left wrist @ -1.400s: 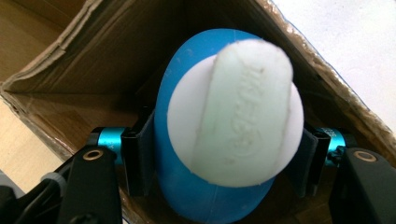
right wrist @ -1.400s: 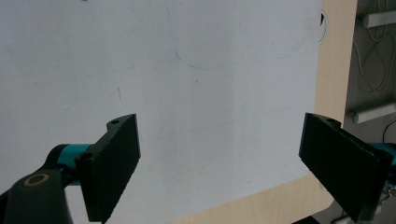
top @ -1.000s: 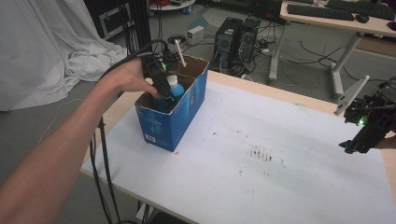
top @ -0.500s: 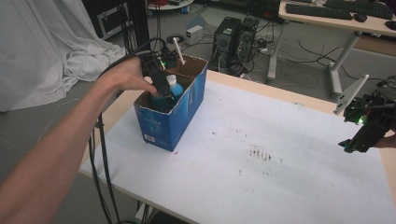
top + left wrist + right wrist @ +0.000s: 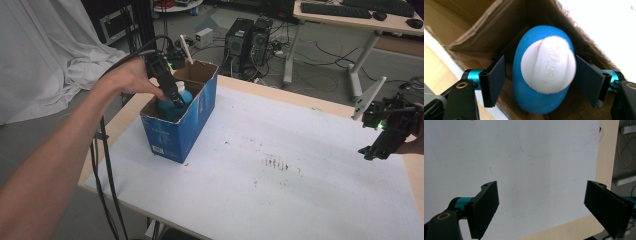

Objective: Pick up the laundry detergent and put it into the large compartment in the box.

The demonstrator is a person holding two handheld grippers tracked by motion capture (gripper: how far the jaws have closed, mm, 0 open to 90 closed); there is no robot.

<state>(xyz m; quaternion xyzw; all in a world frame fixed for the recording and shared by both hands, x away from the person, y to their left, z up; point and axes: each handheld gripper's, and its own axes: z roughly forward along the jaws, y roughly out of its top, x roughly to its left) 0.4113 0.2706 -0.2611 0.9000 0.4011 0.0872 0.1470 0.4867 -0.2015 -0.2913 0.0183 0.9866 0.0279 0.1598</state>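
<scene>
Bottle, blue with a white cap, stands upright inside the blue cardboard box at the bench's far left corner, near the box's front wall. The left hand-held gripper reaches down into the open box from above, and its jaws have just been opening: in the left gripper view the pads stand either side of the cap with a gap on the left, so the bottle looks released rather than pinched, likely set down to rest on the box floor. Coming from above suits the box, since its walls and raised flaps close off every side; the only free way out is straight up, and the brown walls sit close around the bottle, leaving little slack for tilting. The right hand-held gripper hangs over the bench's right edge with jaws spread wide and nothing between them, well apart from the box. Between the two lies a broad stretch of bare white bench, faintly marked, open for any move.
</scene>
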